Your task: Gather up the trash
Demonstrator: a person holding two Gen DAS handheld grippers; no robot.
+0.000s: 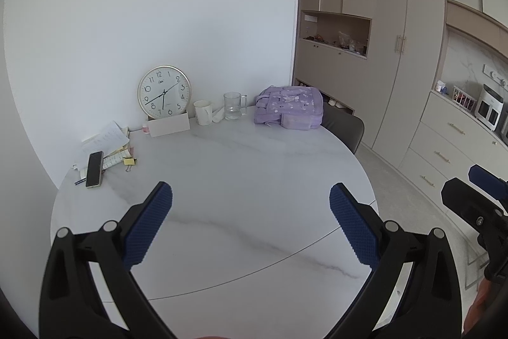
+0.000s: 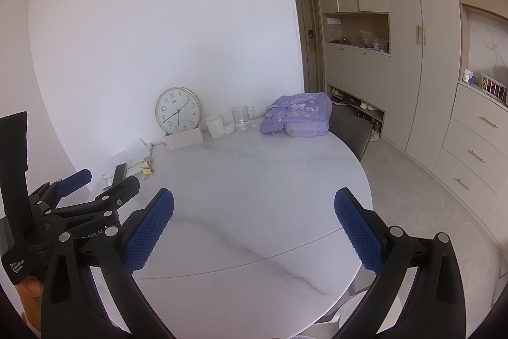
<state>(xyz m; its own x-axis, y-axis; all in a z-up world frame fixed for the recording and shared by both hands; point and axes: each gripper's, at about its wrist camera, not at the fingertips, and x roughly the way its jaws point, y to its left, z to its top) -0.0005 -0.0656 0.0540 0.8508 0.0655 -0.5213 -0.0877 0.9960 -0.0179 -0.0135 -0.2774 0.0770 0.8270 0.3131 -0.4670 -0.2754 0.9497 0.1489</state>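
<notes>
My left gripper and right gripper fingers gape wide, empty, over the worktop. Clock logo at twelve o'clock unreadable; paper cup blurred.

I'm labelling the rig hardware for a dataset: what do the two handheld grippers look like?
Both are alike: the left gripper and right gripper have black plastic linkage arms with silver round pivot bolts, ending in flat blue fingers with a knurled grid texture. The left one's black handle bears white lettering. No cables or sleeves show.
</notes>
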